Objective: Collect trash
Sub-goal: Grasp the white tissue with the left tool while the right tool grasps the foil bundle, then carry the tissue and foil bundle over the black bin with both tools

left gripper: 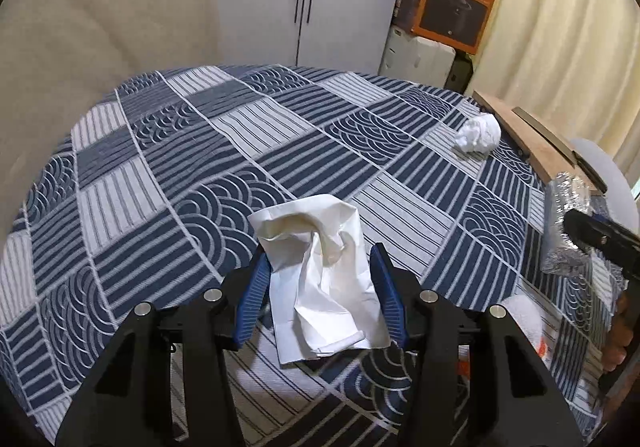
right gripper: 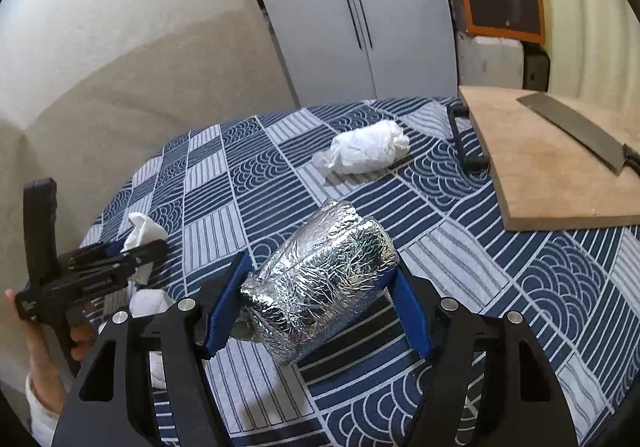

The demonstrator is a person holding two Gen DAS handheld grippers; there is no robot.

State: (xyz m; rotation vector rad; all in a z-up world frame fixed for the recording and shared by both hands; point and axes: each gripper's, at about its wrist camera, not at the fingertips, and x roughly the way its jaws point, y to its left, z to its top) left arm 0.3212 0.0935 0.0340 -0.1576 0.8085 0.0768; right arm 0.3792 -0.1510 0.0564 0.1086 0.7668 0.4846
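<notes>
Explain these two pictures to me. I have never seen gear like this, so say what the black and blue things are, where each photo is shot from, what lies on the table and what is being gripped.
No robot here: a person holds a pair of hand-operated tongs in each hand, and a wide-angle camera on each looks along its two blue fingers. One picture is shot from the left tongs, the other from the right tongs. Each view also catches the other tongs at its edge.

The table wears a blue and white patterned tablecloth. The left tongs are closed on a crumpled white paper napkin. The right tongs are closed on a lump wrapped in aluminium foil. A wadded white tissue lies loose farther back. At the right sits a wooden cutting board with a cleaver lying on it.
</notes>
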